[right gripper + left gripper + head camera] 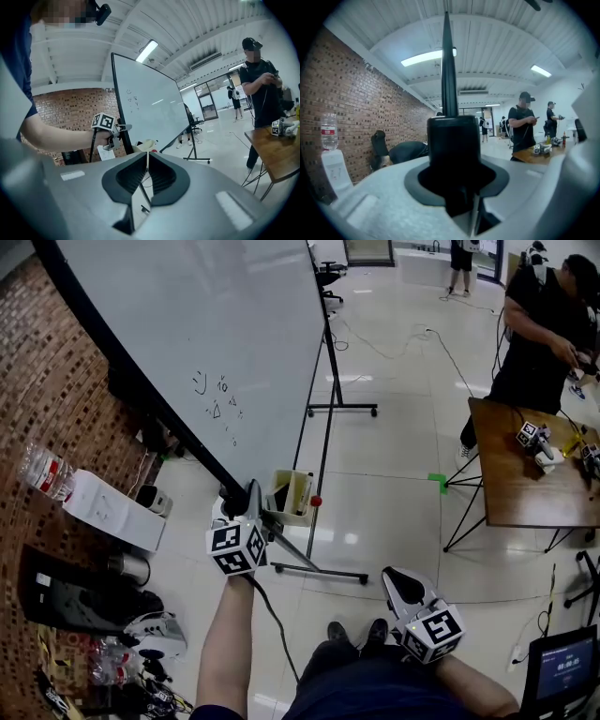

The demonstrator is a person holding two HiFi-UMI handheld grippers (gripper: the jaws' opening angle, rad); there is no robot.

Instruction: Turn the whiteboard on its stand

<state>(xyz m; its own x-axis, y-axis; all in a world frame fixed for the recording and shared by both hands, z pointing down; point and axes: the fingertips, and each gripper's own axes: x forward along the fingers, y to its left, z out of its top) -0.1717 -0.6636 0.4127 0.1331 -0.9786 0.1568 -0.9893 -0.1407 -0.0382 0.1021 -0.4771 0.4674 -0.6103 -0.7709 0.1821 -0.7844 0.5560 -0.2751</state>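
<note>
The whiteboard [187, 324] fills the upper left of the head view. It is tilted on its stand [323, 456], with a few small marks on it near the frame's centre. At the centre left, the left gripper [251, 495] is clamped on the board's black frame [453, 140] at its lower corner. In the left gripper view that dark bar sits squarely between the jaws, with both pads pressed against it. A small tray [291, 495] hangs just beside the grip. The right gripper [398, 579] hangs free at the lower right, well apart from the board. Its jaws are closed together with nothing between them. A wooden table [525, 474] stands at the right edge, and a person [539, 334] stands just behind it.
</note>
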